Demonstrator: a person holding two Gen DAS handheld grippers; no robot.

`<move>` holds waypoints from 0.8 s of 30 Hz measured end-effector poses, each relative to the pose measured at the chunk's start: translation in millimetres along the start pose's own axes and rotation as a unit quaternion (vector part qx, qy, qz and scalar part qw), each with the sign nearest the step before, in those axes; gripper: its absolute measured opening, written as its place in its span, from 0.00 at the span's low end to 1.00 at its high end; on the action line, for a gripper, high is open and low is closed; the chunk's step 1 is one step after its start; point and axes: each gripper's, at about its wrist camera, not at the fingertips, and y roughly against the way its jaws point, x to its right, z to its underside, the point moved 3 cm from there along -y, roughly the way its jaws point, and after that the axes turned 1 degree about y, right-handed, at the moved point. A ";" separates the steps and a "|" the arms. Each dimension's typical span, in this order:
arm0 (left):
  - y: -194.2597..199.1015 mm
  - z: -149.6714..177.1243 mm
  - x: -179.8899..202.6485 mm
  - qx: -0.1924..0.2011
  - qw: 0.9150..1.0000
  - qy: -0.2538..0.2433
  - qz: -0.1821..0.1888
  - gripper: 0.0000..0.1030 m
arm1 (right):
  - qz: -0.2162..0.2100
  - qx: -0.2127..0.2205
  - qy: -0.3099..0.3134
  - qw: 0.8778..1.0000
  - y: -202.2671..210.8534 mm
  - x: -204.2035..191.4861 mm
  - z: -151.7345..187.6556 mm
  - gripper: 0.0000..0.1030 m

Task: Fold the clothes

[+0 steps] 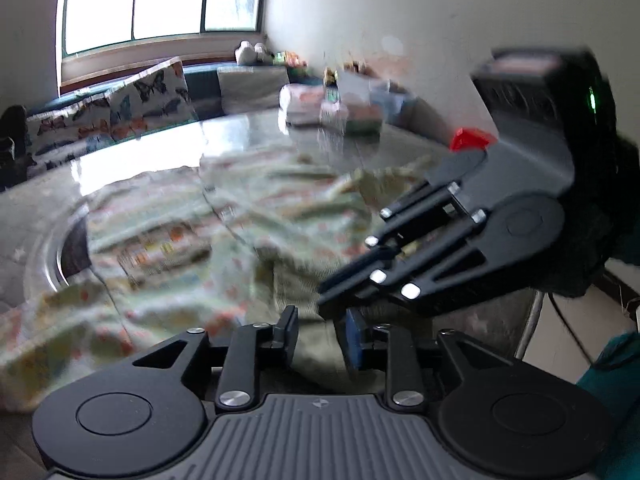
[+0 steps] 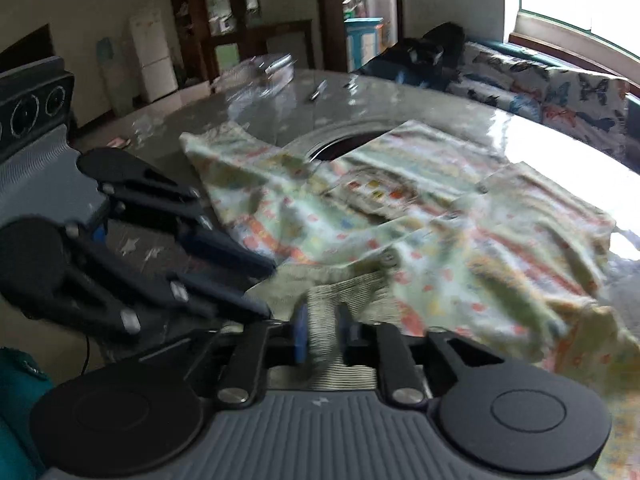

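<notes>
Where the glossy grey stone-patterned desk (image 2: 400, 96) fills both wrist views, a round dark opening (image 2: 344, 145) sits in its top, partly covered by cloth. Spread across the desk lies the pale green garment with small orange, yellow and blue print (image 2: 460, 232), rumpled and partly folded over itself, its ribbed olive-green hem (image 2: 332, 292) nearest the cameras. Behind the desk runs a bench with butterfly-print cushions (image 1: 120, 108). Both tools hover close together over the hem: the left gripper (image 1: 318, 336) has its jaws apart above the cloth, and the right gripper (image 2: 324, 330) has its jaws apart with the ribbed hem lying loosely between them.
</notes>
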 end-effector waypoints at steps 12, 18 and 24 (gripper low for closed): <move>-47.9 -33.6 -11.6 0.016 0.998 0.054 -0.007 0.28 | 0.108 0.024 -0.123 0.986 -1.0 84.3 21.4 0.48; -73.0 -22.0 -13.3 -0.021 0.998 0.065 -0.009 0.28 | 0.126 0.025 -0.145 0.981 4.9 99.8 30.7 0.50; -75.7 -17.5 -14.8 -0.025 0.998 0.065 -0.009 0.28 | 0.148 0.050 -0.120 0.980 5.8 97.1 14.6 0.59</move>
